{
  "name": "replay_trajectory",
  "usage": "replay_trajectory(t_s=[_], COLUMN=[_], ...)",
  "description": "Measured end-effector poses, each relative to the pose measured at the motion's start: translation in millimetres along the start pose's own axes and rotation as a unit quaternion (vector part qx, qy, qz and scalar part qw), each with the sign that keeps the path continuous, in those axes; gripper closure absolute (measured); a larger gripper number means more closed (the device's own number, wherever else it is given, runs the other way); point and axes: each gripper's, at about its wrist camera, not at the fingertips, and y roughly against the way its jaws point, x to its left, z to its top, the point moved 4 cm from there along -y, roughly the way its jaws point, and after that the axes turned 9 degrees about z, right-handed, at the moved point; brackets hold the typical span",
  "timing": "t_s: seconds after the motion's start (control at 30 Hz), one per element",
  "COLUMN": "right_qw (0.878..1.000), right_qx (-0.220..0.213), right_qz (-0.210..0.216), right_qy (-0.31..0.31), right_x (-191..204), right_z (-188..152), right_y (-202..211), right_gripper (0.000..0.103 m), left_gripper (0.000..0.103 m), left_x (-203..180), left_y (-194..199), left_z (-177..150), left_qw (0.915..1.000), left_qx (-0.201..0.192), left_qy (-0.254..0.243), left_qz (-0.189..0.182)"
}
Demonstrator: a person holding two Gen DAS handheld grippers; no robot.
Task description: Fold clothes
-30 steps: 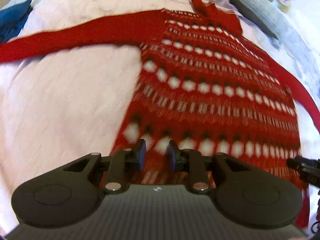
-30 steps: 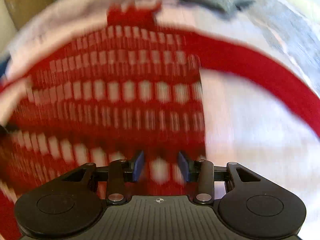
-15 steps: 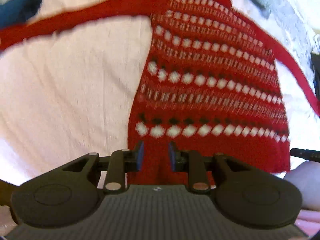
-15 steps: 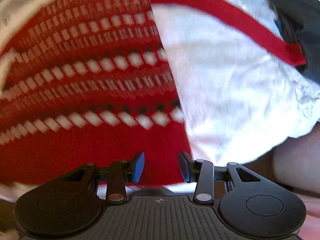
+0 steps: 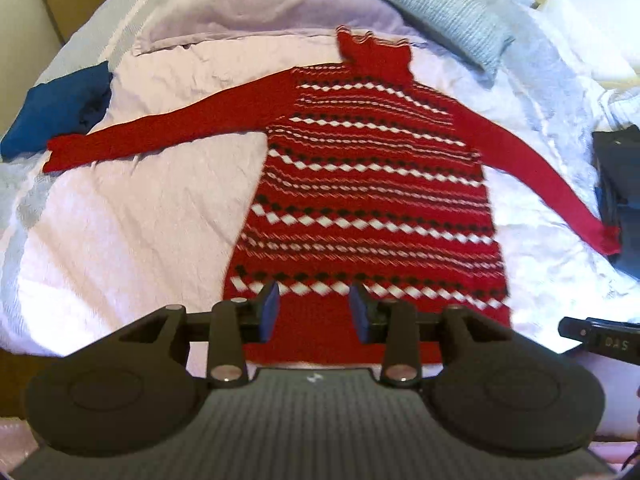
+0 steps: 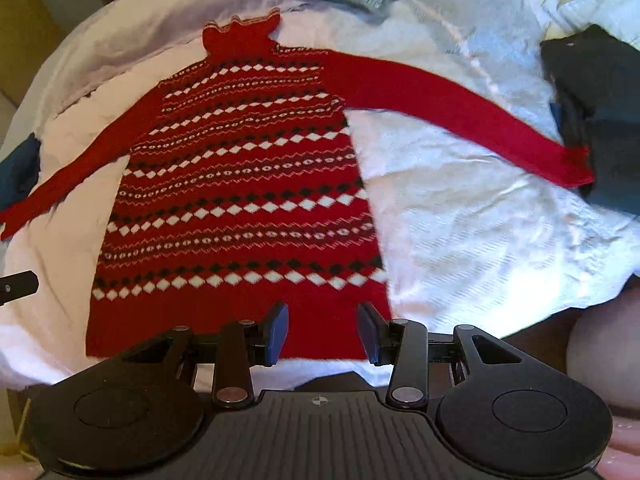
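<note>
A red patterned sweater [image 5: 372, 184] is laid flat on a bed w/ pale bedding [image 5: 132, 216], front up, neck away from the cameras, hem nearest, both sleeves spread out to the sides. The left gripper [image 5: 314, 310] is held above the hem area; its jaws are opening & nothing is gripped between them, only the hem is seen below the gap. The right gripper [image 6: 323, 332] is held over the hem's other corner, jaws apart, nothing clasped. A grey knit pillow [image 5: 444, 16] is seen beyond the neck. A blue garment [image 5: 56, 112] is touched by one cuff; a dark folded garment [image 6: 600, 120] is touched by the other cuff.
</note>
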Motion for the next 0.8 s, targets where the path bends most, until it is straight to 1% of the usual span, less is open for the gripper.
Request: replay_trajectory(t_s=[0.17,0.37,0.6,0.8], right_qw=[1.000,0.999,0.998,0.997], right_qx=[-0.008,-0.024,-0.028,-0.026], right_qz=[0.012,0.031,0.036,0.038], right_qy=[0.007,0.032,0.047,0.070], right_x=[-9.9,-12.1,-17.4,-18.6], right_z=[-17.0,-31.8,-44.6,-49.0], right_y=[20.5,42.2,56.4,64.5], right_gripper=[0.061,0.061,0.061,0.061], left_gripper=[0.067,0.064,0.063,0.063], left_x=[-14.8,-15.4,-20.0,-33.5], left_y=[38.0,68.5,86.1,93.2], left_z=[-29.3,-49.1,-63.1,-66.6], left_qw=[0.9996,0.9979,0.9964,0.9965], left_qx=[-0.021,-0.045,-0.057,-0.060], left_qy=[0.016,0.034,0.034,0.030], left_qz=[0.008,0.032,0.053,0.050])
